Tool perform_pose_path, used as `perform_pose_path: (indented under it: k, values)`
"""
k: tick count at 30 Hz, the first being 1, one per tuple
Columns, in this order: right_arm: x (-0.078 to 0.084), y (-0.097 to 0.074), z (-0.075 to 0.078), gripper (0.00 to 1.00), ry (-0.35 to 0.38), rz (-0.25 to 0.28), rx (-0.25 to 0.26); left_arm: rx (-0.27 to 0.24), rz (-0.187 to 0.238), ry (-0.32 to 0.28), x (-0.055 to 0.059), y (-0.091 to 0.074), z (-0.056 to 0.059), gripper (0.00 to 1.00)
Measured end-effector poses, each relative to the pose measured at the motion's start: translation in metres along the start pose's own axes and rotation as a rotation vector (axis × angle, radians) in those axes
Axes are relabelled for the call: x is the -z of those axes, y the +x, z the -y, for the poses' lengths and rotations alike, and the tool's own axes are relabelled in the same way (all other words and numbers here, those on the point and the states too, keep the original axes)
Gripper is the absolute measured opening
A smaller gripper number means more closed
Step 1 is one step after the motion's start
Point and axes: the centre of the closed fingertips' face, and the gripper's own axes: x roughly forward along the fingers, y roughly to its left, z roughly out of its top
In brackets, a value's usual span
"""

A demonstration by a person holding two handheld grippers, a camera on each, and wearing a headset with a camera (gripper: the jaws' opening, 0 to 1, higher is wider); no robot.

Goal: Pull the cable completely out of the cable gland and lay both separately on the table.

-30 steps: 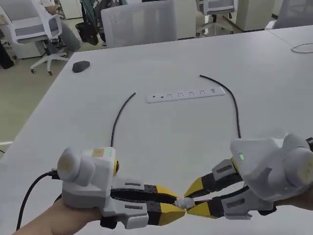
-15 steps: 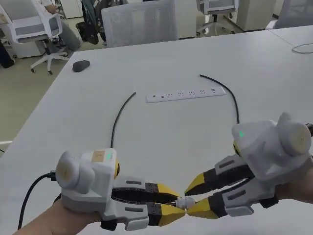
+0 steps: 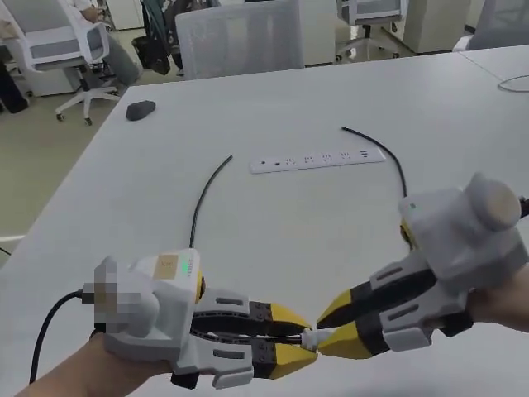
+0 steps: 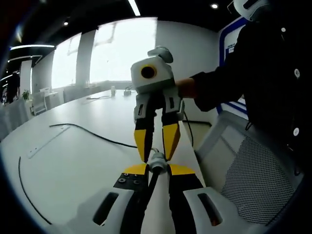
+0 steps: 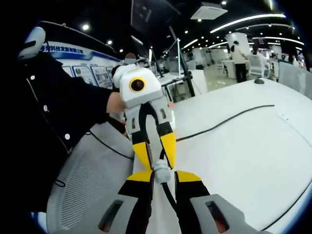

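A small white cable gland (image 3: 313, 337) hangs above the table's near edge, between the tips of both grippers. A thin black cable (image 3: 248, 337) runs from it back between the jaws of my left gripper (image 3: 299, 339), which is shut on the cable just behind the gland. My right gripper (image 3: 329, 332) comes in from the right and is shut on the gland. In the left gripper view the gland (image 4: 157, 162) sits above my own tips, with the cable (image 4: 151, 183) below it. In the right gripper view the gland (image 5: 162, 170) sits between my tips, and cable (image 5: 169, 192) trails toward the camera.
A white power strip (image 3: 318, 158) lies mid-table with a black lead (image 3: 395, 165) curving from its right end. Another loose black cable (image 3: 202, 198) lies to its left. A dark mouse (image 3: 140, 109) rests near the far left edge. Office chairs (image 3: 240, 37) stand beyond the table.
My right gripper's body has risen and tilted, so its jaws now slope down onto the gland. The gland and left gripper have stayed almost in place. The head camera shifted slightly.
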Motion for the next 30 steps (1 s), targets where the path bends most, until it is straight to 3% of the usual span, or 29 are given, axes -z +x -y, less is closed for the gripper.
perform_pose_path:
  k: [15,21,27,30]
  values:
    - [0.004,0.005,-0.011,0.09,0.051,-0.03,-0.043,0.001,-0.003,0.016,-0.001,-0.002,0.002,0.15]
    - [0.005,0.004,-0.009,0.08,-0.03,-0.037,-0.008,-0.002,-0.006,0.01,0.0,-0.002,0.002,0.15]
    - [0.005,0.003,-0.004,0.07,-0.219,-0.066,0.075,-0.023,-0.003,-0.096,0.002,-0.001,-0.004,0.15]
    - [0.008,0.005,-0.005,0.07,-0.246,-0.075,0.084,-0.022,-0.003,-0.123,0.004,0.001,-0.005,0.15]
